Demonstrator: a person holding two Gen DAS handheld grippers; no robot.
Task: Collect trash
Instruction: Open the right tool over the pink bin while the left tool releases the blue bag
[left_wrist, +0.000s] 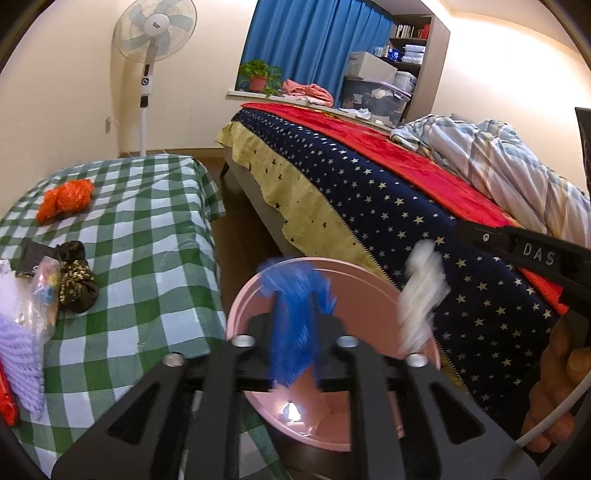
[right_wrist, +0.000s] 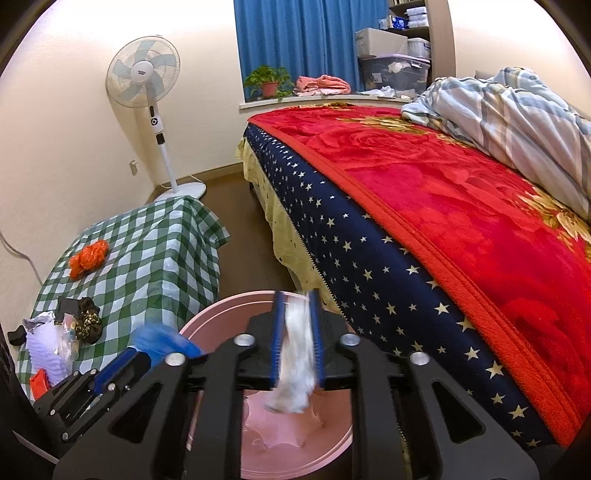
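Left wrist view: both grippers hang right above the pink bin (left_wrist: 417, 306) so dropped scraps land inside. Left gripper (left_wrist: 295, 306), jaws loosened, has blue plastic (left_wrist: 295, 325) slipping through; right gripper (right_wrist: 299, 317), same deal, white tissue (right_wrist: 295, 365). Orange wrapper (left_wrist: 66, 201) waits on the checkered table (left_wrist: 155, 236) beside the bin.

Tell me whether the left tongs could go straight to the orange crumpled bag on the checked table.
Probably yes, once emptied. The left tongs have blue trash between them over the pink bin; the orange bag lies alone on open checked cloth, nothing blocking it.
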